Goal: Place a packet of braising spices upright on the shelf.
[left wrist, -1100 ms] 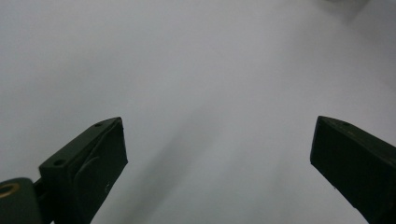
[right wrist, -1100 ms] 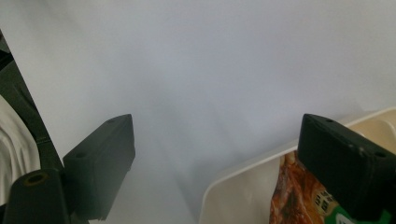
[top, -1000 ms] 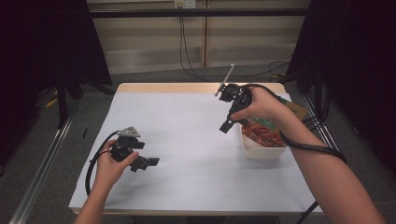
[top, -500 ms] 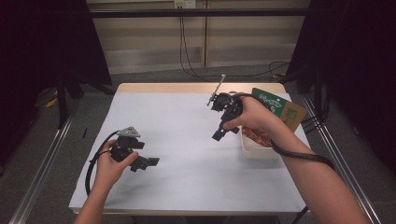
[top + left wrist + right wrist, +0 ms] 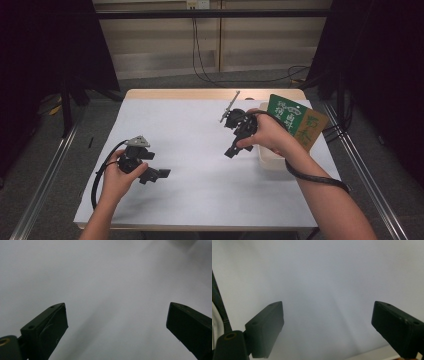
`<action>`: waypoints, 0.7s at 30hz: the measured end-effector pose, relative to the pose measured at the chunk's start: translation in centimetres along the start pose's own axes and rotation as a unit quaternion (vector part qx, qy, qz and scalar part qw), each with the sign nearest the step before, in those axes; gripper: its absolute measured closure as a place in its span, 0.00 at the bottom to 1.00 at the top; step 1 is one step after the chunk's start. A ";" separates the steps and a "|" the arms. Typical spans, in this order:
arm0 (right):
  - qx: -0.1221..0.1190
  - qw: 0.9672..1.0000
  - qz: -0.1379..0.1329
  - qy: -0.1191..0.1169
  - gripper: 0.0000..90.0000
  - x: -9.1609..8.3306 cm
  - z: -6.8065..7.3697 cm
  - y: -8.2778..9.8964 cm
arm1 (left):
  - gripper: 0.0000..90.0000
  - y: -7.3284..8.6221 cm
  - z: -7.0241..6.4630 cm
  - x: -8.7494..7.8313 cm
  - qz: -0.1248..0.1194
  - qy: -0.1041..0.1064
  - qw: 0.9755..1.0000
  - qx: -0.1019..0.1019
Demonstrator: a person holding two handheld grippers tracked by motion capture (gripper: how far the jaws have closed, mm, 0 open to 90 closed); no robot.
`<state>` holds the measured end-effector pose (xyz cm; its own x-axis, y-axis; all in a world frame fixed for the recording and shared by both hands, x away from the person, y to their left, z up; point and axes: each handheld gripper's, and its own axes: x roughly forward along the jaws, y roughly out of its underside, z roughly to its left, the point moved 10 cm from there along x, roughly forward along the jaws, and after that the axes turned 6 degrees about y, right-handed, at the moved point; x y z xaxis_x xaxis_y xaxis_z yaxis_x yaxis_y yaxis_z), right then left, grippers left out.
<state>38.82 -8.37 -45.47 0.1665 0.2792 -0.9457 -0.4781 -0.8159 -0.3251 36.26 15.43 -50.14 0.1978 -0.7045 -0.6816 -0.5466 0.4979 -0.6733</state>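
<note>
At the near left of the white table point(image 5: 200, 200), a person's left hand point(image 5: 117, 177) holds the left gripper point(image 5: 159, 174) low over the tabletop, its black jaws pointing toward the table's middle. The left gripper view shows those jaws spread wide with nothing but bare white surface between them. A black cable point(image 5: 100, 175) loops from this gripper back past the wrist.

Farther off, right of centre, the right hand point(image 5: 272, 135) holds the right gripper point(image 5: 232, 151) tilted down and leftward above the table; the right gripper view shows its jaws likewise set wide apart and empty over the plain surface. Just beside that hand, at the table's right edge, stands a white rectangular container point(image 5: 270, 160), partly hidden by the forearm, its contents impossible to tell. Behind it, two packets lean upright: a green packet point(image 5: 285, 114) with white printed characters and, touching it on the right, an orange-brown packet point(image 5: 312, 127). Beyond the far edge, cables point(image 5: 205, 65) hang down a pale wall panel.
</note>
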 end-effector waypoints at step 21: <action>-0.006 0.998 -0.056 -0.009 0.12 4.0 2.7 2.0 | 0.04 0.5 0.4 0.4 0.015 -0.007 1.000 -0.001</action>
<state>36.20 -7.55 -49.95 0.2023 0.3780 -0.9034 -0.4462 -0.7856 -0.4286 36.39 15.57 -50.89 0.1927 -0.6822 -0.7053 -0.5548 0.5171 -0.6518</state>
